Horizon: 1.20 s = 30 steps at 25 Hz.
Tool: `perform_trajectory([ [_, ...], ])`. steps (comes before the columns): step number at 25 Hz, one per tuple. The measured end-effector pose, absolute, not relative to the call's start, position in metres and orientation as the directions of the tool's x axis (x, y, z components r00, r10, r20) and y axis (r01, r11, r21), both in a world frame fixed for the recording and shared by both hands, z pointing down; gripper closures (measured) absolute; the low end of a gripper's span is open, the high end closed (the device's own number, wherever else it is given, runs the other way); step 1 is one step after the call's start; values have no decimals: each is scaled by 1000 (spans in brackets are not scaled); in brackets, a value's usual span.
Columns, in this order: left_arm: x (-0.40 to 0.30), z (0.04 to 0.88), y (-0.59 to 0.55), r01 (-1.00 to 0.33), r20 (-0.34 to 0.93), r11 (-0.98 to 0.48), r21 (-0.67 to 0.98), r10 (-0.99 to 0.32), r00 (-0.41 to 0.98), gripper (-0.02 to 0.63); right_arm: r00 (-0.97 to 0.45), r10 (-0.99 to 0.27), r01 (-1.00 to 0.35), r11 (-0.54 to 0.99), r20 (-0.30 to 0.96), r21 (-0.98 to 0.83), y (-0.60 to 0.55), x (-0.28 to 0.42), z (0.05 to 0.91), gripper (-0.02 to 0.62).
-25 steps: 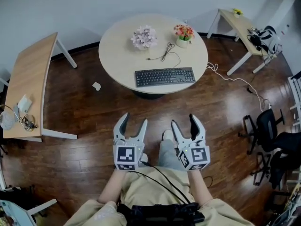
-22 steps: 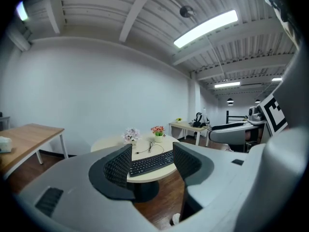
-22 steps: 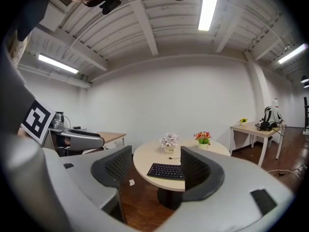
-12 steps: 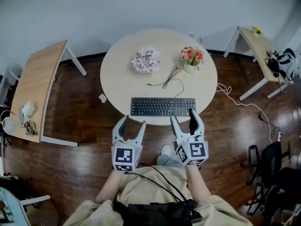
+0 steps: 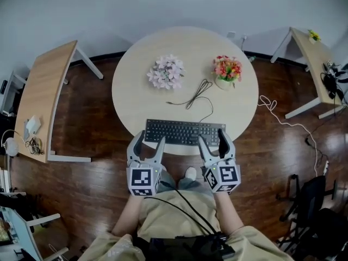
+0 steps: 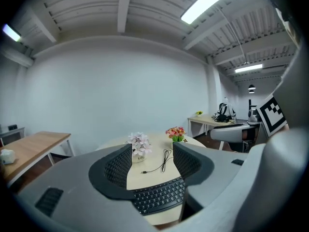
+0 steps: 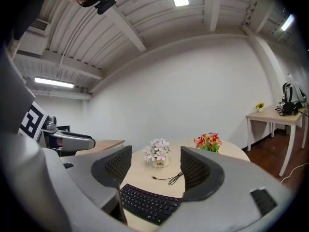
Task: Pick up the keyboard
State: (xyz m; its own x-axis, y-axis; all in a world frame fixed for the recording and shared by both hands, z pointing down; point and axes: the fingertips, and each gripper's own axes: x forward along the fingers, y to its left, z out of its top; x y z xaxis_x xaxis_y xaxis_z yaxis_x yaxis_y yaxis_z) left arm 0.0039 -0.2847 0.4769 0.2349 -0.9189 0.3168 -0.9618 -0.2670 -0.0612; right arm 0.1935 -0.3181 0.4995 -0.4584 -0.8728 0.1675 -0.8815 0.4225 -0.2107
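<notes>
Both left gripper (image 5: pixel 150 138) and right gripper (image 5: pixel 211 136) gape empty near keyboard (image 5: pixel 182 131); cable (image 5: pixel 198 91), pink flowers (image 5: pixel 166 72) seemingly clear behind

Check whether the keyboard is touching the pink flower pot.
Apart. The head view shows a stretch of bare tabletop between the keyboard and the pink flower pot.
</notes>
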Motion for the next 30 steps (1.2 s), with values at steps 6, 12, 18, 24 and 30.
perform_trajectory([
  [6, -14, 495, -332, -953, 335, -300, -32, -902, 273, 353, -436, -875, -899, 410, 212, -154, -356, 182, 512, 273],
  [12, -31, 527, -355, -932, 382, -361, 23, -859, 342, 353, -418, -855, -908, 379, 308, -179, -372, 151, 539, 273],
  [18, -47, 564, -364, -909, 443, -408, 87, -801, 402, 350, -378, -839, -924, 319, 391, -209, -373, 136, 572, 273],
  [24, -67, 611, -359, -927, 534, -361, 98, -767, 355, 346, -347, -813, -934, 252, 468, -253, -362, 160, 615, 272],
  [30, -71, 690, -349, -944, 724, -299, 141, -619, 304, 333, -326, -752, -943, 219, 573, -249, -370, 205, 678, 273],
])
